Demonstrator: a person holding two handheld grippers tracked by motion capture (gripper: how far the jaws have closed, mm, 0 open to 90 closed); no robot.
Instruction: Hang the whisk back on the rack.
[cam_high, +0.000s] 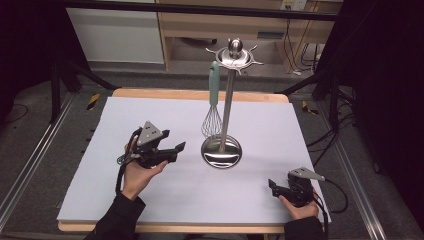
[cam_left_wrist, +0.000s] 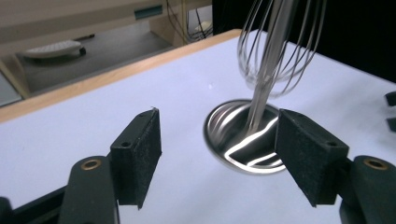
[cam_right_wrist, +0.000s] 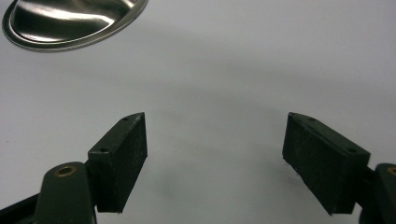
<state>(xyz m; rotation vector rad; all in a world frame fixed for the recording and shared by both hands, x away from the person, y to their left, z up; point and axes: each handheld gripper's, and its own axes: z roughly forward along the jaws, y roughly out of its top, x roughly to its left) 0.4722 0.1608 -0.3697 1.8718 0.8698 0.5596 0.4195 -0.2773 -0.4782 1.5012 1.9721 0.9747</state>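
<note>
A steel utensil stand (cam_high: 227, 100) rises from a round dished base (cam_high: 221, 152) at the middle of the white table cover. From one of its top hooks hangs a whisk (cam_high: 213, 85) with a teal handle, its wire head (cam_left_wrist: 280, 42) next to the pole just above the base (cam_left_wrist: 243, 135). My left gripper (cam_high: 173, 140) is held open left of the base, pointing at it, with nothing between its pads (cam_left_wrist: 140, 149). My right gripper (cam_high: 272, 188) is open low over the sheet at the front right, empty (cam_right_wrist: 215, 154), with the base rim (cam_right_wrist: 70, 23) farther ahead.
The white sheet (cam_high: 150, 200) covers a wooden table whose far edge (cam_high: 200, 94) shows. Black frame legs (cam_high: 55, 85) stand at both back corners. Wooden cabinets (cam_high: 200, 25) and cables lie beyond. Bare sheet spreads all around the stand.
</note>
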